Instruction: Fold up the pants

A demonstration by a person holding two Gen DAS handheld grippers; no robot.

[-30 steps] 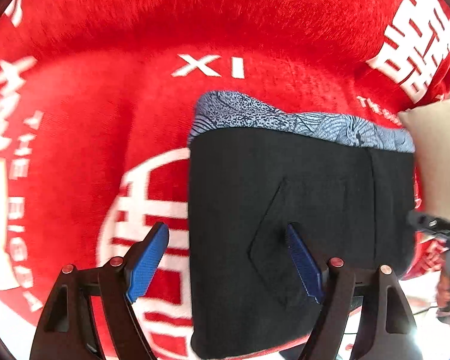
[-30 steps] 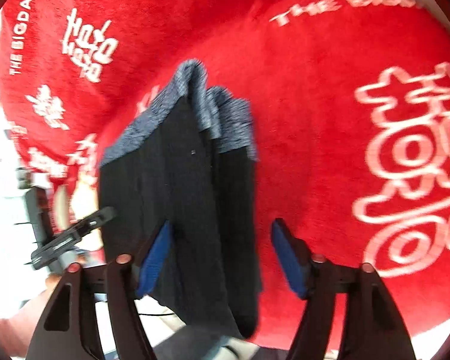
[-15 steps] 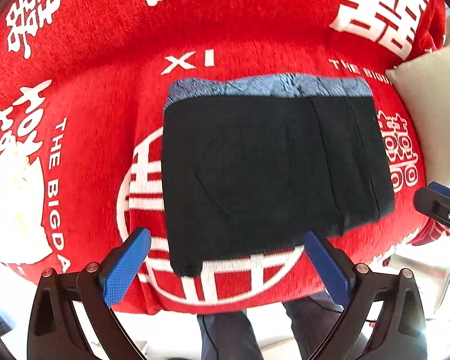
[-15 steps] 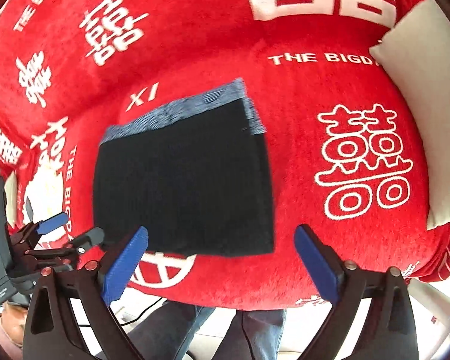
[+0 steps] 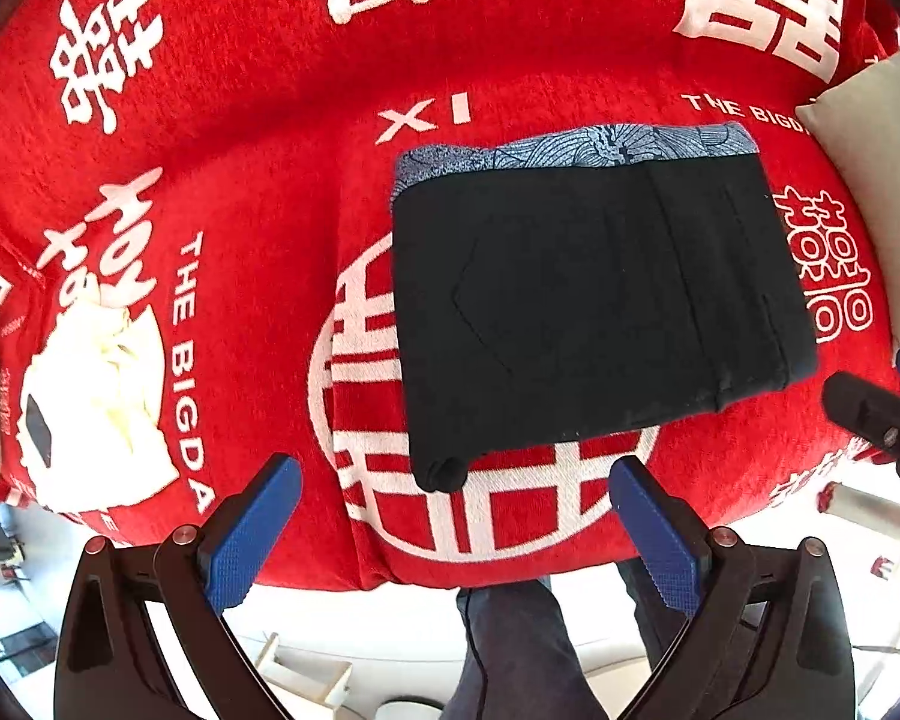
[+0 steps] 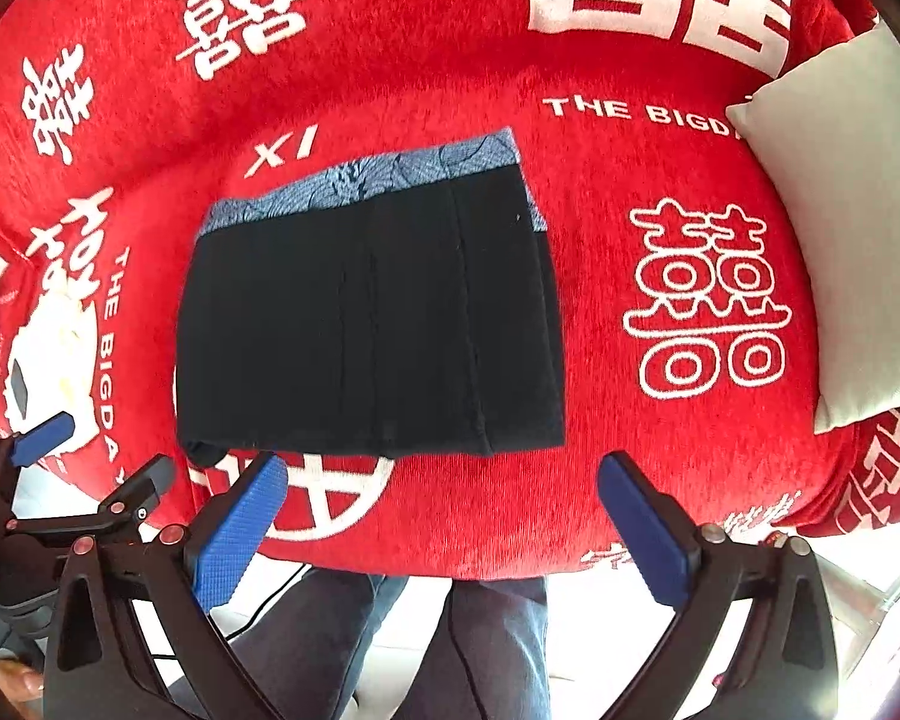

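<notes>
Both tools hang above the near edge of the red blanket, starting with the left hand-held gripper, whose blue-padded fingers are spread wide with nothing between them. At the far left of the blanket lies a crumpled white cloth. Further right, the black pants lie flat in a folded, roughly rectangular stack on the blanket, partly covering a white circular emblem, with their blue patterned waistband along the far edge, just near the white letters "XI". One rolled corner sticks out at the near left of the stack. To the right of the pants sits a white double-happiness character, and beyond it a pale cushion at the blanket's right edge. The right hand-held gripper is likewise spread wide and empty, its blue pads apart from the pants' near edge. Below both, the person's dark-trousered legs show.
</notes>
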